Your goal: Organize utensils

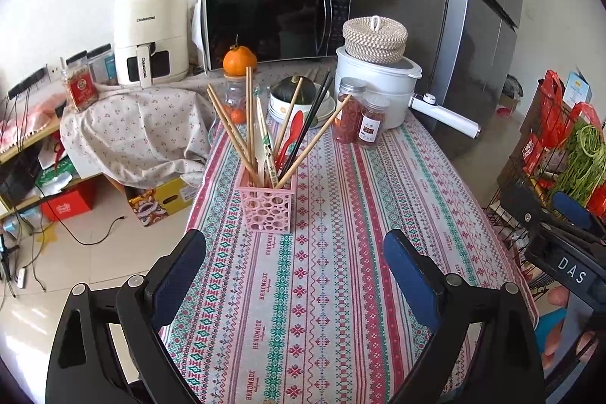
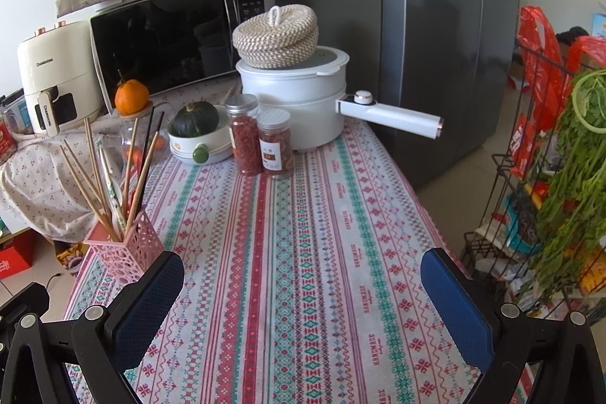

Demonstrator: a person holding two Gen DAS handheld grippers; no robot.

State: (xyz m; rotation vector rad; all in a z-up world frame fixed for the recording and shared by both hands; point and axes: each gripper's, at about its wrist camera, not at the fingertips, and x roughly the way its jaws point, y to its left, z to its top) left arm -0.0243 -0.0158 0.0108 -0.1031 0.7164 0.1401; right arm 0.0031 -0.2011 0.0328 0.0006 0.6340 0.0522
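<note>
A pink perforated holder (image 1: 266, 206) stands on the patterned tablecloth (image 1: 341, 271), near its left edge. It holds several wooden chopsticks (image 1: 231, 129), black chopsticks (image 1: 308, 124) and a red spoon (image 1: 291, 135), all upright and fanned out. In the right wrist view the holder (image 2: 128, 247) sits at the left, close to my left finger. My left gripper (image 1: 295, 252) is open and empty, just short of the holder. My right gripper (image 2: 303, 275) is open and empty over bare cloth; it also shows at the right edge of the left wrist view (image 1: 560, 226).
At the table's far end stand two spice jars (image 1: 360, 114), a bowl with a green squash (image 1: 295, 97), a white pot with a long handle (image 1: 382, 89) and a microwave (image 1: 272, 21). A fridge (image 1: 466, 6) is behind. A wire rack with greens (image 2: 560, 158) stands on the right.
</note>
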